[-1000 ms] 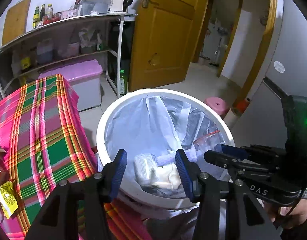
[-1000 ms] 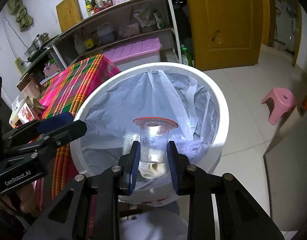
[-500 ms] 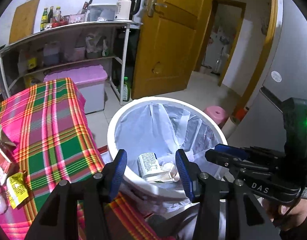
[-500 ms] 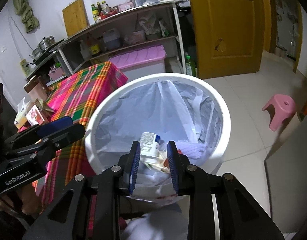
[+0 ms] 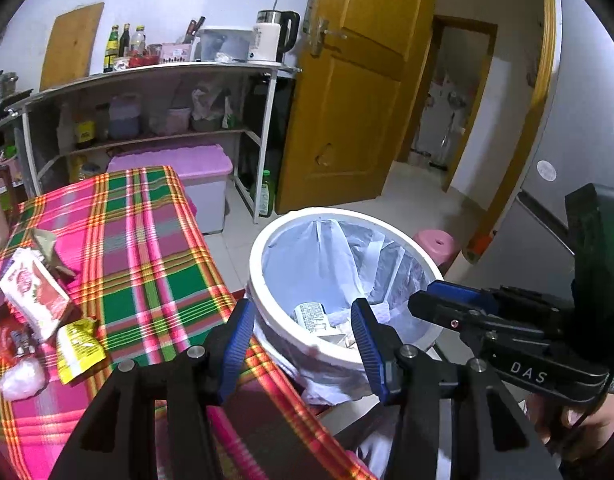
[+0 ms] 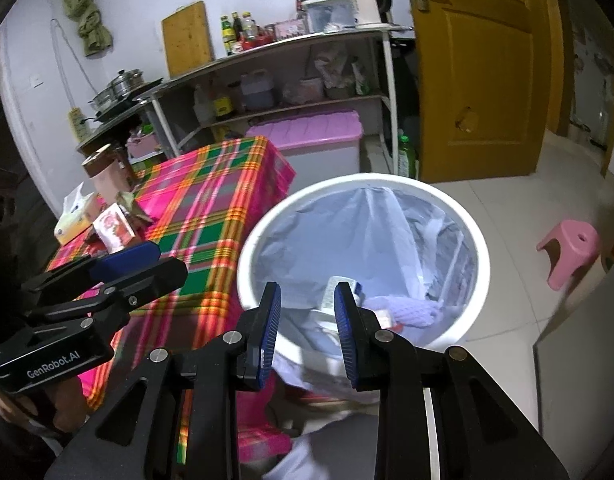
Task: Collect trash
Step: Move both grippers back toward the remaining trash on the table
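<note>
The white trash bin [image 6: 363, 216], lined with a pale plastic bag, stands on the floor just beside the plaid-covered table [image 5: 139, 248], with a small labelled bottle [image 5: 313, 317] and crumpled waste inside. Over the bin's near rim, the left gripper [image 5: 301, 338] and the right gripper [image 6: 307, 328] both hang spread apart, holding nothing. On the table, away from the bin, lie a yellow wrapper [image 5: 79, 348] and a red-and-white carton [image 5: 35, 294].

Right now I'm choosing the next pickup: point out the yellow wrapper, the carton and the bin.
yellow wrapper [image 5: 79, 345], left wrist view, middle of the packet.
carton [image 5: 35, 294], left wrist view, printed front face.
bin [image 6: 473, 236], right wrist view, white rim.
</note>
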### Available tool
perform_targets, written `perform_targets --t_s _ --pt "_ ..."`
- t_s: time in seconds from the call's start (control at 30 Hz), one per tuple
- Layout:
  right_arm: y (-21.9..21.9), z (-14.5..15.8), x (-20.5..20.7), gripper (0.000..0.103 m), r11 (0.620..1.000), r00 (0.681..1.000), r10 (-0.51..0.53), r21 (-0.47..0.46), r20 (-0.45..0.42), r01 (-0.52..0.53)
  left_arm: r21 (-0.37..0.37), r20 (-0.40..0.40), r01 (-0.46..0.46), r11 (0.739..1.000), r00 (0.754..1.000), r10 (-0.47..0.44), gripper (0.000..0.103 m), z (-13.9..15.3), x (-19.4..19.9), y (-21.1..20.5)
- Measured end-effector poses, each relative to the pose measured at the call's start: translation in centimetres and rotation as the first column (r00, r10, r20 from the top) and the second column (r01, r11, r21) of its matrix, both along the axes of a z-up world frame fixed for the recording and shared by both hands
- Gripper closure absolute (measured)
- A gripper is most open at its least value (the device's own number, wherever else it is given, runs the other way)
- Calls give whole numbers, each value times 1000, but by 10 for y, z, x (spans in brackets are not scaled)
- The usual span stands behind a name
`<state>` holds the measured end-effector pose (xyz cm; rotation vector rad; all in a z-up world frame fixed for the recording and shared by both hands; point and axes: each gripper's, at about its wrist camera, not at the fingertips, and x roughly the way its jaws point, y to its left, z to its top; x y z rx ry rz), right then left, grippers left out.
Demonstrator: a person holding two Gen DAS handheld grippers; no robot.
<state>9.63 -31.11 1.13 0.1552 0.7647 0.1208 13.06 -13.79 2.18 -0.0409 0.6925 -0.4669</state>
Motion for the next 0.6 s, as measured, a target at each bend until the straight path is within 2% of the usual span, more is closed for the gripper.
perform_targets --t_s 0.3,0.6 --pt "27 6 -7 74 998 998 65 3 25 -65 -7 19 -44 999 999 45 53 9 -20 25" --pt "50 2 -8 74 990 991 136 19 18 -137 3 19 -120 993 993 120 53 4 -33 53"
